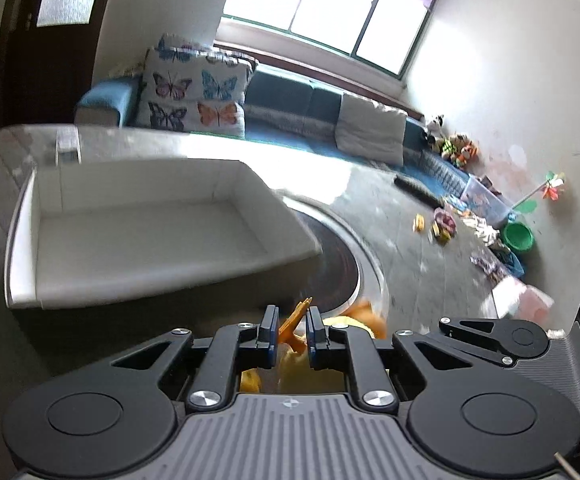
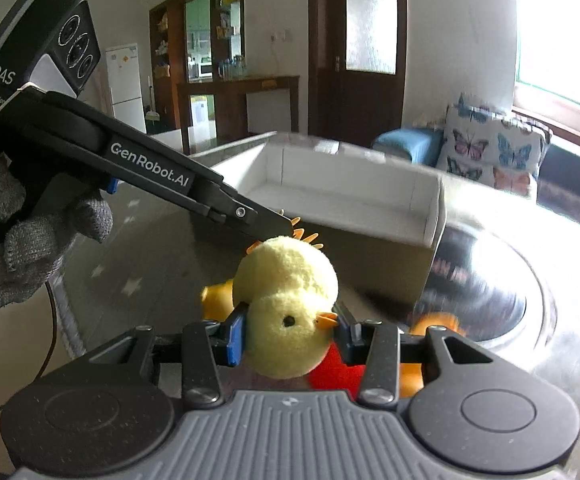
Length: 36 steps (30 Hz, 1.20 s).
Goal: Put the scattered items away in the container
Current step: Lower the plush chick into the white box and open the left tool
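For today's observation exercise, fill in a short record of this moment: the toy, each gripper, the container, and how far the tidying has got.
toy: yellow plush chick with an orange comb
right gripper: shut on the chick's head
left gripper: shut on the orange comb
hand: grey glove holds the left gripper
container: white box, nothing visible inside, on the table behind the chick
progress: chick not yet in the box

Grippers: two, left (image 2: pixel 286 220) and right (image 2: pixel 290 330). Plush chick (image 2: pixel 290 304): one, yellow. White box (image 1: pixel 146 232): one. Butterfly cushions (image 1: pixel 194 92): one stack, exact number unclear. Green basin (image 1: pixel 519 236): one. Gloved hand (image 2: pixel 14 248): one. Floor toys: several, too blurred to count.
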{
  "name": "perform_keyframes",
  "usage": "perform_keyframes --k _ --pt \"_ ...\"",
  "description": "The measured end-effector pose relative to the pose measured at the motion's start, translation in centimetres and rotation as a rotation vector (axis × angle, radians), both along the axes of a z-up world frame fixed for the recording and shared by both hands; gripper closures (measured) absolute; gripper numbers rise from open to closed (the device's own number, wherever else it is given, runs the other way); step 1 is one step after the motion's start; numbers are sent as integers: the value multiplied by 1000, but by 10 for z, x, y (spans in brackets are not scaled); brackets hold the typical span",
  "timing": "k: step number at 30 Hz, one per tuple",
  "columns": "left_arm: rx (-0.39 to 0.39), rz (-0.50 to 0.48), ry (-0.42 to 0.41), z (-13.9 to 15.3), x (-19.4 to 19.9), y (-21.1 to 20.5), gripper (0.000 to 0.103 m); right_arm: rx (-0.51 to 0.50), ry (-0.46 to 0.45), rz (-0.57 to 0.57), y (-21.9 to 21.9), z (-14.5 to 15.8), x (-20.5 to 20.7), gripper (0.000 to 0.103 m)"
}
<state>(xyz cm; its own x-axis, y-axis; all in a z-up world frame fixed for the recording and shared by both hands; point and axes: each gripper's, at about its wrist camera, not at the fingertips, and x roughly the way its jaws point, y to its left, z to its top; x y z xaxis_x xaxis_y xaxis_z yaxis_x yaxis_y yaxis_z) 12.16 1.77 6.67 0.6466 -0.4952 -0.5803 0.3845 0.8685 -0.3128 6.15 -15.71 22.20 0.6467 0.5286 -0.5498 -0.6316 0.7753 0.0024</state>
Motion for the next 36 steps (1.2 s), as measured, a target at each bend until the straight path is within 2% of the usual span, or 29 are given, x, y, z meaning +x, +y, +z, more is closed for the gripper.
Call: perform_keyframes --k 6,10,19,24,36 --pt "4 27 -45 21 37 3 88 2 -54 0 10 23 37 60" --pt "11 47 -42 23 66 6 88 -4 -63 0 20 30 67 60" --pt "12 72 16 6 128 14 88 -7 7 -13 32 19 133 60" --pt "19 82 60 -11 148 17 88 -3 74 -17 31 4 161 60" --pt "29 85 118 -36 161 15 88 -27 146 -40 28 -19 170 58"
